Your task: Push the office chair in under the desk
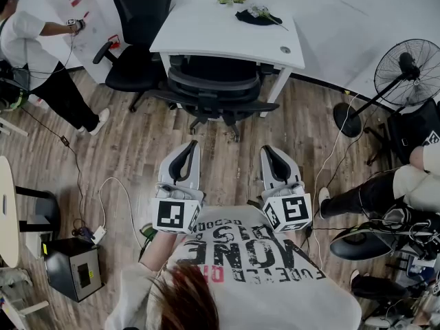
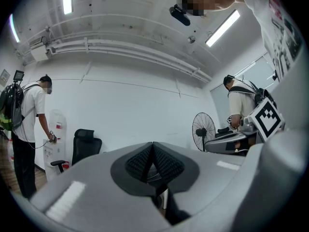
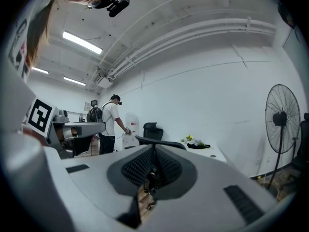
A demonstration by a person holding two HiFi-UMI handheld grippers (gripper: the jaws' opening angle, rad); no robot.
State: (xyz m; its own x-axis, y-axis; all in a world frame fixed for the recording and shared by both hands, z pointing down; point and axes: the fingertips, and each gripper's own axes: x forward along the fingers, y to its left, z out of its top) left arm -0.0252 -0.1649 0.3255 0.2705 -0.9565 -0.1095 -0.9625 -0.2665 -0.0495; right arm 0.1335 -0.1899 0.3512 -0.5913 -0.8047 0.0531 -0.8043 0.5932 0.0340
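Note:
A black mesh office chair (image 1: 213,88) stands at the near side of the white desk (image 1: 220,29), its seat under the top and its backrest just outside the edge. My left gripper (image 1: 185,146) and right gripper (image 1: 269,150) are held side by side close to my chest, well short of the chair, pointing toward it. Both are shut with nothing between the pads. In the left gripper view its jaws (image 2: 153,151) meet in a closed wedge. The right gripper (image 3: 153,156) looks the same, with the chair's backrest (image 3: 159,142) and the desk (image 3: 212,152) beyond it.
A second black chair (image 1: 137,40) sits left of the desk, by a water dispenser (image 1: 75,5) where a person (image 1: 41,67) stands. A pedestal fan (image 1: 405,64) is at the right, with a seated person's legs (image 1: 371,194) near it. A black box (image 1: 72,267) and cables lie on the floor at the left.

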